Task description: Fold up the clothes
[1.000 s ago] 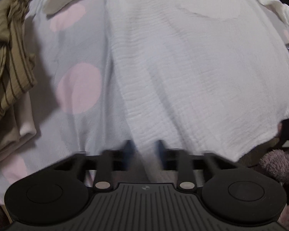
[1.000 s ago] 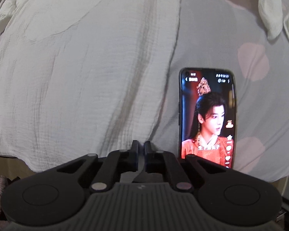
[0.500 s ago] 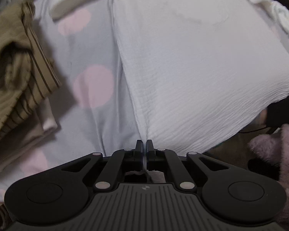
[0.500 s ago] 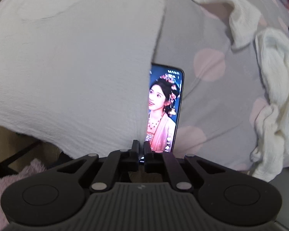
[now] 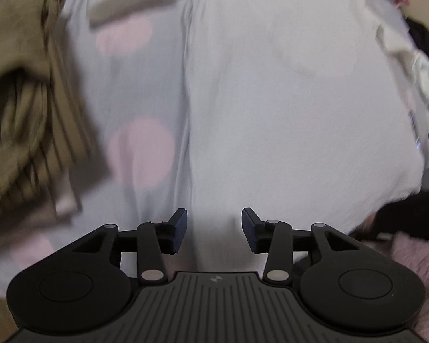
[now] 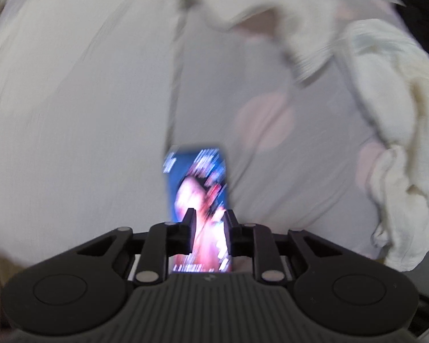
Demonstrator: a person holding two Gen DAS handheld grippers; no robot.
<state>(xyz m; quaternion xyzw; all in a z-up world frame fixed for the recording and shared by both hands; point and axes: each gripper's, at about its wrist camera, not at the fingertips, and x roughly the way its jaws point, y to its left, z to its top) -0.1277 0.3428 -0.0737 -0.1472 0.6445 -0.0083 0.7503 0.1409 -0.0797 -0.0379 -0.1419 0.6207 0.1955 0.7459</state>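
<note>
A lit phone [image 6: 198,200] is lying near the front edge of the pink-dotted grey bedsheet [image 6: 271,91].

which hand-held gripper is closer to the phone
Right. The right hand-held gripper hovers open right over the lit phone. The left hand-held gripper is open over the white garment; no phone in its view.

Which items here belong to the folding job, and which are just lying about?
Job: white garment, cream cloth, striped brown clothes, left gripper, right gripper.
Lying about: phone, dotted bedsheet, pink fluffy item.
</note>
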